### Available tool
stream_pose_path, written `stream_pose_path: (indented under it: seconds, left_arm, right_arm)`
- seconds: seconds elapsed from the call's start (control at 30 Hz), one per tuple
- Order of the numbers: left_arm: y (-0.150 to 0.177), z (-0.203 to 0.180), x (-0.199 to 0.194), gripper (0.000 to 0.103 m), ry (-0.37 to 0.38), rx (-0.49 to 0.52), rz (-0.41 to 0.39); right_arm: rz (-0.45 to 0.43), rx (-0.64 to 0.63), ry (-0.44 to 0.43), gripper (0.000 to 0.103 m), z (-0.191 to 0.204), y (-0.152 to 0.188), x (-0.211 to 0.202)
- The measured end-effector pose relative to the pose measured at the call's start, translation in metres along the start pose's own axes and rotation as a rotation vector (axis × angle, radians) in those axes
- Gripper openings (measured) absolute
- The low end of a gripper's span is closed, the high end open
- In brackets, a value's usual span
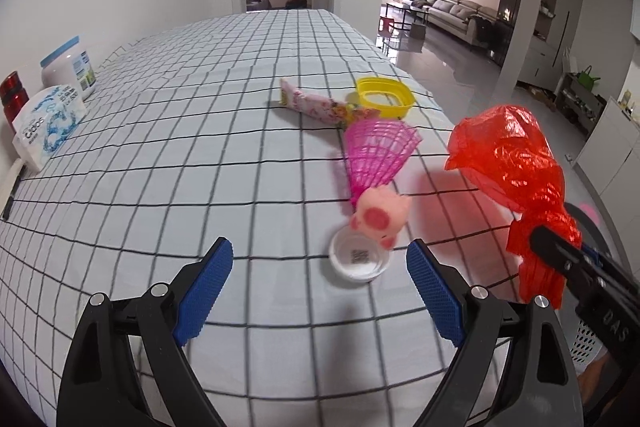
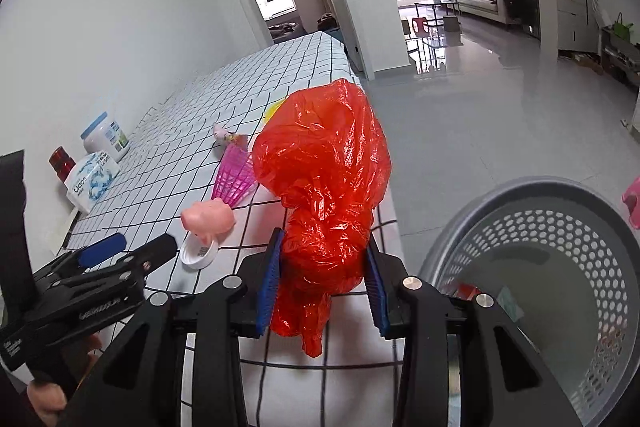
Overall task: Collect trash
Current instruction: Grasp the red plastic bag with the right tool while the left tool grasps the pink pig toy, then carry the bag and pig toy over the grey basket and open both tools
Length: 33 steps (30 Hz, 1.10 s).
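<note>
My right gripper (image 2: 323,281) is shut on a crumpled red plastic bag (image 2: 324,163), held up over the right edge of the checked table (image 2: 192,131); the same red bag (image 1: 512,155) shows in the left wrist view. My left gripper (image 1: 320,281) stands open above the table, nothing between its blue pads. Just ahead of it lie a white round lid (image 1: 358,259), a pink pig toy (image 1: 380,217) and a pink ribbed plastic fan-shaped piece (image 1: 378,151). Farther off lie a pink snack wrapper (image 1: 308,101) and a yellow container (image 1: 386,97).
A grey perforated basket (image 2: 532,227) stands on the floor to the right of the table, with some scraps inside. At the table's left edge by the wall stand a tissue pack (image 1: 50,123), a white jar with a blue lid (image 1: 70,67) and a red canister (image 1: 12,95).
</note>
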<state>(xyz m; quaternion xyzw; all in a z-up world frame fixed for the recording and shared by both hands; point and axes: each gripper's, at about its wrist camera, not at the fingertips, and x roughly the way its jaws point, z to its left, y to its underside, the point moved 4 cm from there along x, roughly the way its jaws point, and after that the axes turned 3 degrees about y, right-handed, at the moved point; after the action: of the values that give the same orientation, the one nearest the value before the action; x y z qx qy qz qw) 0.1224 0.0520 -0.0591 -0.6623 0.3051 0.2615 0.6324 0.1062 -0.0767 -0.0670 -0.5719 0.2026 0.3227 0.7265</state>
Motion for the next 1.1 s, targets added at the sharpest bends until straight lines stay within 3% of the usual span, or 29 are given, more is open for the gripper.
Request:
stream_pose_path:
  seconds: [0.33,0.53,0.67,1.1]
  left_arm:
    - [-0.009,-0.021,0.028,0.084,-0.008,0.025,0.017]
    - [-0.009,-0.027,0.033,0.061,-0.005,0.043,0.031]
    - [-0.008,-0.029,0.032,0.035,0.021,0.043,0.025]
    - [-0.009,-0.03,-0.004,0.034,0.037,0.054,-0.029]
  right_arm:
    - [-0.001,0.039,-0.011,0.037,-0.017,0.008,-0.006]
    - [0.003,0.056,-0.013,0.037,-0.022,0.01,-0.006]
    - [0.0,0.057,-0.013,0.037,-0.023,0.009,-0.009]
    - [-0.014,0.064,-0.002,0.037,-0.024,0.013,-0.025]
